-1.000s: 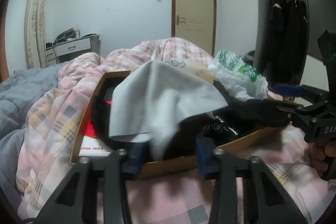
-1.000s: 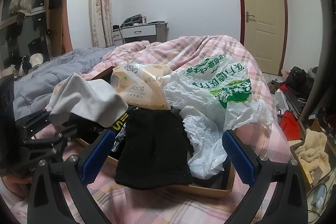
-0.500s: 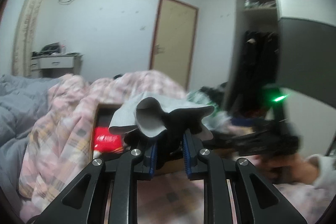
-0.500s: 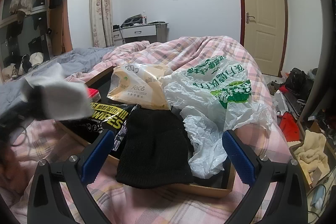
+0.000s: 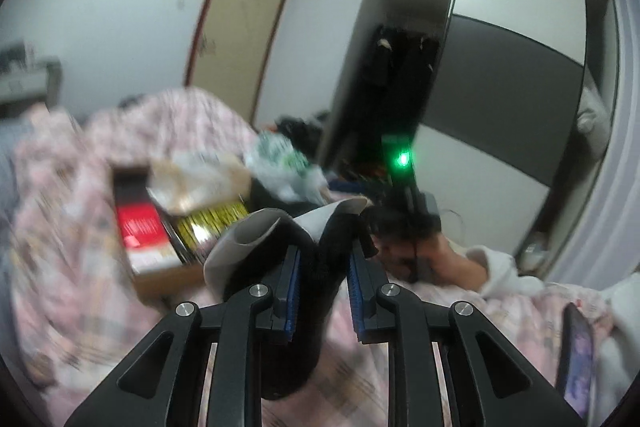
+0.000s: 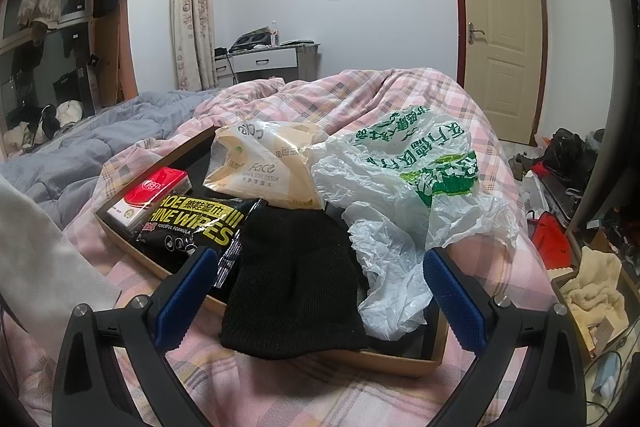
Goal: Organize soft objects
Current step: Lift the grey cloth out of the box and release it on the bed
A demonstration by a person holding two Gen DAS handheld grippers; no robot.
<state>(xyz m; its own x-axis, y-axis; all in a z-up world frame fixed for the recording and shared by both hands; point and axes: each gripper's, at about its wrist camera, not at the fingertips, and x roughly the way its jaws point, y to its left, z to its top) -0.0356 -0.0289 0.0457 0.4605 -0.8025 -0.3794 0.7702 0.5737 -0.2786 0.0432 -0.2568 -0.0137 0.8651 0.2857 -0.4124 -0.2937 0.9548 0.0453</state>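
Note:
My left gripper (image 5: 319, 291) is shut on a bunched cloth, grey outside and black inside (image 5: 256, 231), lifted clear of the cardboard tray (image 5: 168, 275). My right gripper (image 6: 320, 291) is open and empty, hovering over a black knit hat (image 6: 292, 291) that lies in the tray (image 6: 400, 363) and hangs over its front edge. The tray also holds a white plastic bag with green print (image 6: 416, 195), a beige tissue pack (image 6: 260, 167), a black shoe-wipes pack (image 6: 192, 223) and a red tissue pack (image 6: 156, 191). The right gripper shows blurred in the left wrist view (image 5: 404, 203).
The tray sits on a pink plaid quilt (image 6: 360, 99) beside a grey duvet (image 6: 80, 155). A phone (image 5: 576, 351) lies on the bed at right. A wardrobe (image 5: 480, 87) stands to the right, and clutter covers the floor (image 6: 576, 267).
My left gripper closed on the grey cloth, lifted it out of the tray and swung right and back. The right gripper has stayed open above the black hat.

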